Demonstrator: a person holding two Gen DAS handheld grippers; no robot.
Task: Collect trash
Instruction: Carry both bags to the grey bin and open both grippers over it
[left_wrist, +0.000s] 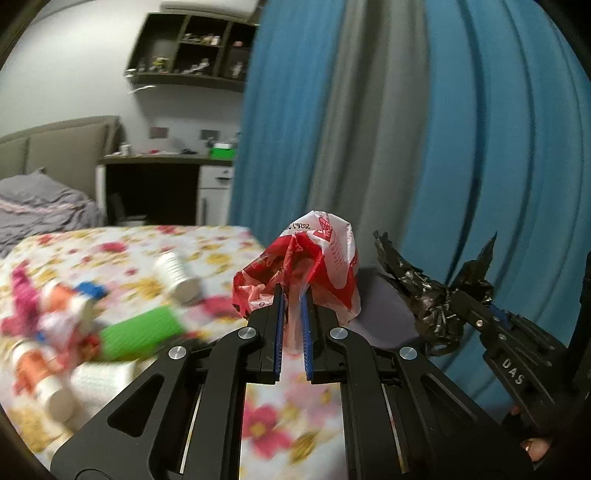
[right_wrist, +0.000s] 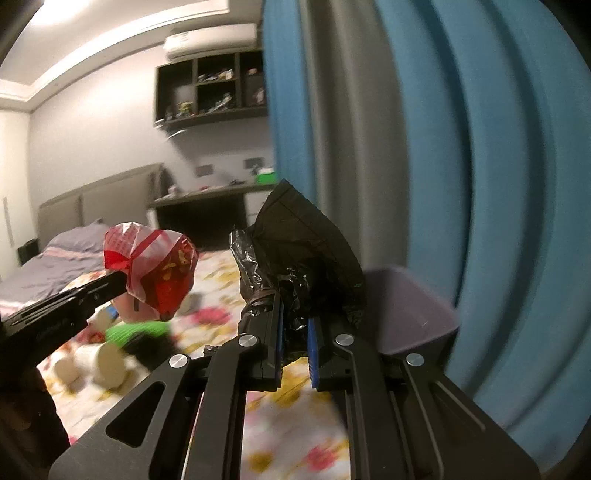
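the left gripper (left_wrist: 292, 295) was closed on a red and white plastic wrapper (left_wrist: 306, 266), its blue pads (left_wrist: 279, 332) pinching the lower folds so that the crumpled bulk stood above and ahead of the fingertips; the right gripper (right_wrist: 295, 317) was closed in the same way on a crumpled black plastic bag (right_wrist: 306, 240), which rose ahead of its tips like a fan; both pieces of trash hung free in the air, touching nothing else.

the purple bin (right_wrist: 410, 306) stood just ahead of the right gripper and to its right side, against the blue curtain (right_wrist: 480, 184); from the left gripper it was ahead and to the right, partly hidden behind the wrapper; i judged that the step in hand was the carrying of both pieces to this bin.

to do it well, each gripper should come fully above the bin's opening before its jaws part, because such light plastic can fall slowly and drift past the rim; the two grippers were close to each other, so it seemed better to let one release first and then the other; the black bag was wide, and it may need to be lowered a little inside.

behind and to the left of both grippers, bottles and a green ridged container (left_wrist: 144, 332) lay on the flowered bedsheet (left_wrist: 269, 424); these looked like more trash to collect.
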